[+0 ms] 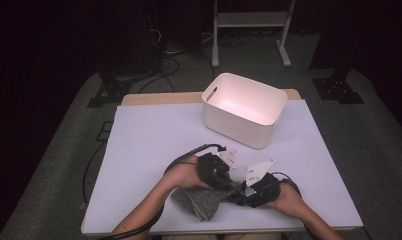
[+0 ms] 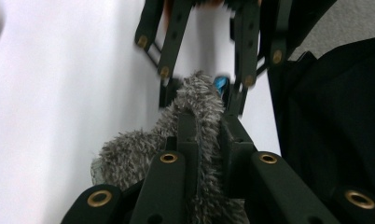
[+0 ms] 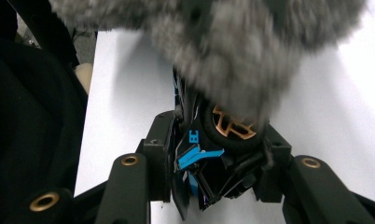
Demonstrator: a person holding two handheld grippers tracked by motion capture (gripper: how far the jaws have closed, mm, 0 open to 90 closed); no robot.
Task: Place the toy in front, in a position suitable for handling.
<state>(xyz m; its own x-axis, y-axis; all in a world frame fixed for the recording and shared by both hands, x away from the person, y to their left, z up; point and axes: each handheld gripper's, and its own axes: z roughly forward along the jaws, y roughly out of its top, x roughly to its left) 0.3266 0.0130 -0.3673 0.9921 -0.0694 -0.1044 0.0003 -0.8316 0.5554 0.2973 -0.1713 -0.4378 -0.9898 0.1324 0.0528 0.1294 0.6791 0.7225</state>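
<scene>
A grey fuzzy cloth [image 1: 203, 201] lies bunched at the table's front edge between both hands. My left gripper [image 1: 230, 187] comes at it from the upper left. In the left gripper view my left gripper [image 2: 204, 122] is shut on a fold of the fuzzy cloth [image 2: 195, 100], which rises between the jaws. My right gripper [image 1: 238, 196] meets it from the right. Its jaws [image 3: 218, 140] are shut on a small black toy car [image 3: 209, 158] with blue parts and a gold-spoked wheel [image 3: 232, 125]. The cloth [image 3: 223, 51] hangs just above the car and hides its far end.
A white plastic bin [image 1: 234, 127] stands at the back right of the white-covered table [image 1: 149, 145], tilted and with nothing in it. Black cables trail from both grippers across the front. A white metal rack [image 1: 249, 20] stands on the floor beyond the table.
</scene>
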